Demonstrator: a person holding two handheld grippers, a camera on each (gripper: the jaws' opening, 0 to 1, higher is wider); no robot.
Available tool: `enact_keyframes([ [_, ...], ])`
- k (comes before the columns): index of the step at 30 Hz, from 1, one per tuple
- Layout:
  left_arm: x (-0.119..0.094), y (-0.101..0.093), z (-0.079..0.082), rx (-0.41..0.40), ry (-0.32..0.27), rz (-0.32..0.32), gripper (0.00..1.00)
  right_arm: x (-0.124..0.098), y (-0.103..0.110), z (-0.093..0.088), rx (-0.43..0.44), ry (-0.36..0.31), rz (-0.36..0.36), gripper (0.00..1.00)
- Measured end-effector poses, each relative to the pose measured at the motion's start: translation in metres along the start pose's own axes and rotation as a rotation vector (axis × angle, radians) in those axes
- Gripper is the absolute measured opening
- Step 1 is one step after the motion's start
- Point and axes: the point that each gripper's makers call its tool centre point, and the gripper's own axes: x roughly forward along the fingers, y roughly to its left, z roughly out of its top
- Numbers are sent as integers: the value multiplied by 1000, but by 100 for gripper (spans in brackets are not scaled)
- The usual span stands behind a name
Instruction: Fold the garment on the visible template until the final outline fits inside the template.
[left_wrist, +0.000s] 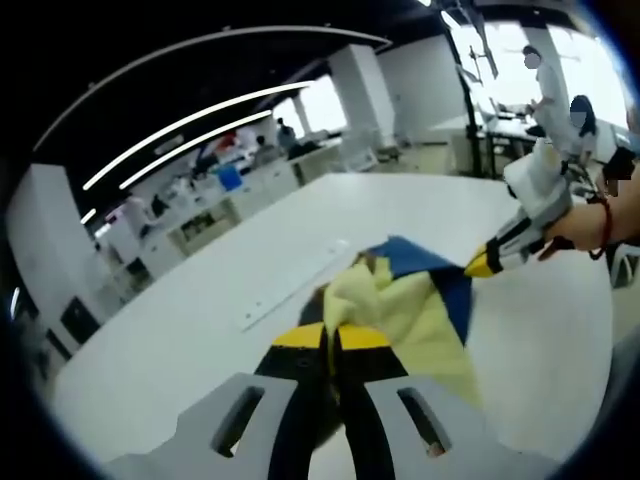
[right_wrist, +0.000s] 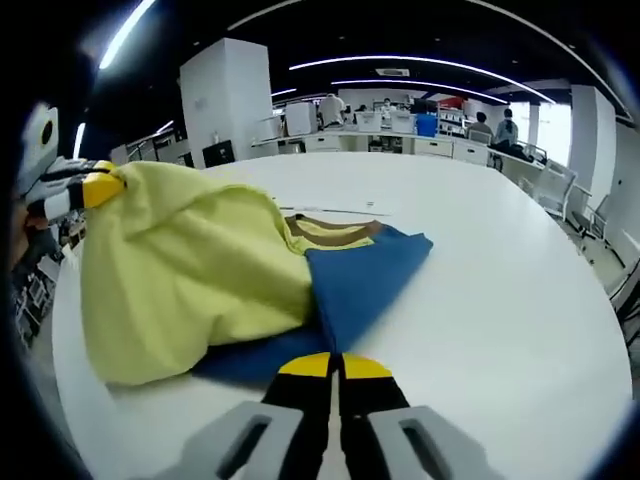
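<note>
Both grippers clamp the garment, lifted over a white table.

Left gripper view: the left gripper (left_wrist: 333, 338) at 6 o'clock has its jaws closed on bunched yellow cloth of the garment (left_wrist: 420, 305); at 3 o'clock the right gripper (left_wrist: 484, 263), held by a hand (left_wrist: 580, 228), pinches the blue edge. Beyond, at 10 o'clock, a thin strip (left_wrist: 295, 283) lies on the table (left_wrist: 200, 340). Right gripper view: the right gripper (right_wrist: 334, 365) is shut on the blue hem of the garment (right_wrist: 190, 270), the yellow drape hiding the table (right_wrist: 500, 280) at 9 o'clock. Desks and people stand far off at 12 o'clock.
</note>
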Motion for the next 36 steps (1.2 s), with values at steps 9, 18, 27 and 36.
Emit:
enact_keyframes([
  [9, -2, 2, 3, 27, 0, 21, 0, -21, -28, 13, -30, -12, -32, 0],
  [18, -3, -2, 6, 33, -7, 11, 0, -42, -66, 16, -60, 4, -98, 0],
  [27, -4, -14, 9, 39, -14, -20, 0, -51, -91, 13, -57, 31, -133, 0],
  [36, -13, -50, 21, -65, -68, -158, 0, -64, -109, 12, -35, 47, -173, 0],
])
